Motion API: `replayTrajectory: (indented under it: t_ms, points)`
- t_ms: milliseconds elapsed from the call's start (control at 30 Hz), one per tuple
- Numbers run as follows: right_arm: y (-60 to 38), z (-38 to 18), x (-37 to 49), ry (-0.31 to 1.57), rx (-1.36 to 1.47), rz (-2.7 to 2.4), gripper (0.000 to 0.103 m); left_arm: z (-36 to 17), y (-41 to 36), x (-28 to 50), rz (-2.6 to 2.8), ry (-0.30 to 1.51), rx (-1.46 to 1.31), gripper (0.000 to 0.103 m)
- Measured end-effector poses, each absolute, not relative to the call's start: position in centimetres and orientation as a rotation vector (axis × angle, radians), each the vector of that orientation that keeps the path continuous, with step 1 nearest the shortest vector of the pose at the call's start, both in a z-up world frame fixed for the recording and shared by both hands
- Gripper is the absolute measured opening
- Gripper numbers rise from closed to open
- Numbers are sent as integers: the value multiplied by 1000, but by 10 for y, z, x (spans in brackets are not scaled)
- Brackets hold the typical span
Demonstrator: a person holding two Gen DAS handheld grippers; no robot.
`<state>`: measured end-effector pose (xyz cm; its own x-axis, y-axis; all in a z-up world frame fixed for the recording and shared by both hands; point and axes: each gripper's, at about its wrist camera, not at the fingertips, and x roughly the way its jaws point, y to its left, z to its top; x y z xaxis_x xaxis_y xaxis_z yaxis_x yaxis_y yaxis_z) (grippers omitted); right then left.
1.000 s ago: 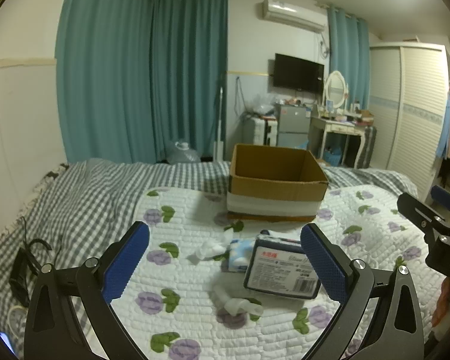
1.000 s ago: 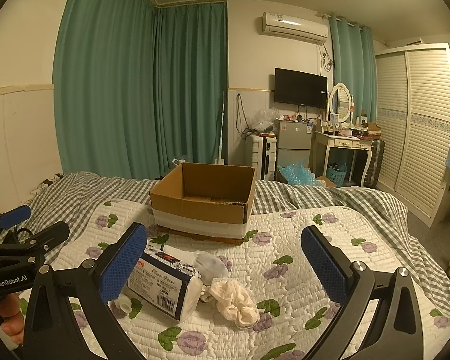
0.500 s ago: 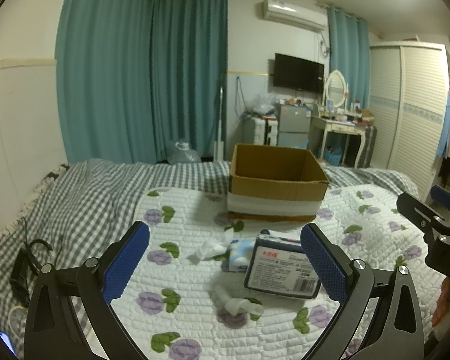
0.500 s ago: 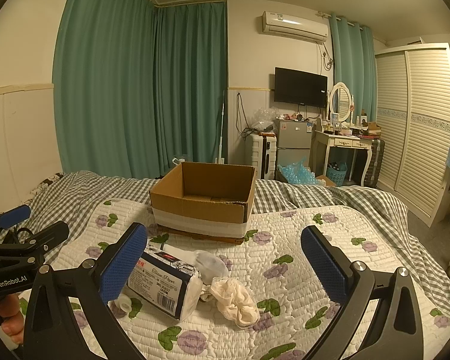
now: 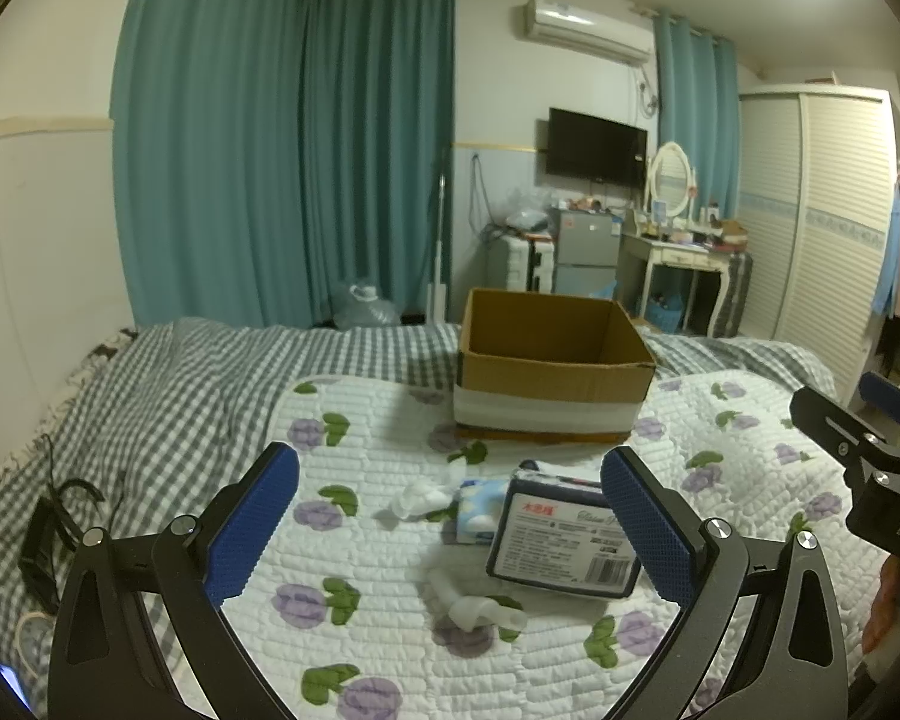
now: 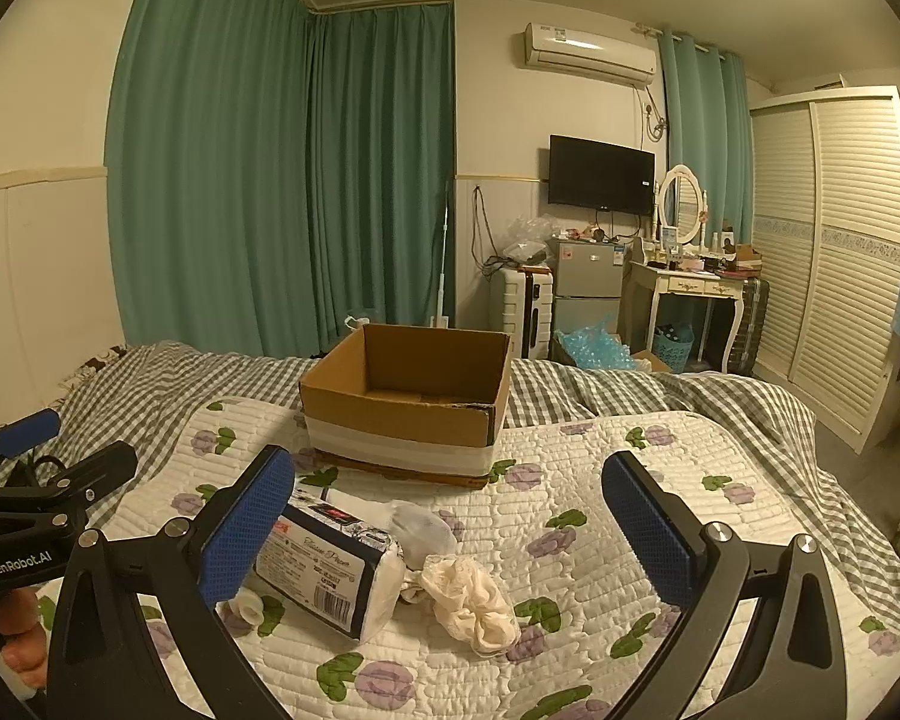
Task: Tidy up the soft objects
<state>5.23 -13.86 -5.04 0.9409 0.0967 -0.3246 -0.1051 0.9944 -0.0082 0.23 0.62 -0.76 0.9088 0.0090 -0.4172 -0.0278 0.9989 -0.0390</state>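
A: Nothing has moved since a second ago, both views match. I've got the left tongs (image 5: 450,516) spread wide, nothing between the blue pads, hovering over the bed.

B: Left to right, go.

A: Left wrist view: black cable (image 5: 48,516) on the checked blanket (image 5: 168,384) at far left. Then the white quilt (image 5: 360,546) with purple flowers. On it, a small white crumpled piece (image 5: 417,501), a light blue printed packet (image 5: 473,510) touching the dark tissue pack (image 5: 561,534), and a white rolled item (image 5: 480,606) in front of them. Cardboard box (image 5: 549,360) open, upright, behind the pile, apart from it. The other tool shows at the right edge.

B: Right tongs?

A: Right tongs (image 6: 447,534) also released, wide, empty. In that view the left tool and a hand (image 6: 15,630) sit at far left. Tissue pack (image 6: 324,570) lies just beside my left finger (image 6: 246,528), partly behind it, can't tell if touching. A white roll end (image 6: 249,606) pokes out under the pack. A clear plastic-looking bag (image 6: 423,531) is against the pack's right end, and the cream crumpled cloth (image 6: 471,600) touches that, nearest me. Box (image 6: 408,396) behind, looks empty from what I see inside.

B: Soft items all on the quilt?

A: Yes, all outside the box.
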Motion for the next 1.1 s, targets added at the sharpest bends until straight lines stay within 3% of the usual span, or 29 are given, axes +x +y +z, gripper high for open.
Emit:
replayTrajectory:
  t_ms: [567,800,1033,1100]
  points:
    - [-131,-54,62,395,-50,139,103,-5,21,9,4,446,-46,103]
    - [-137,-103,106,633,-82,121,103,-54,27,38,-2,617,-75,102]
    - [-142,-157,146,851,-84,111,103,-140,12,60,-3,865,-62,101]
    - [-142,-172,160,911,-99,109,99,-153,9,64,-36,907,-85,101]
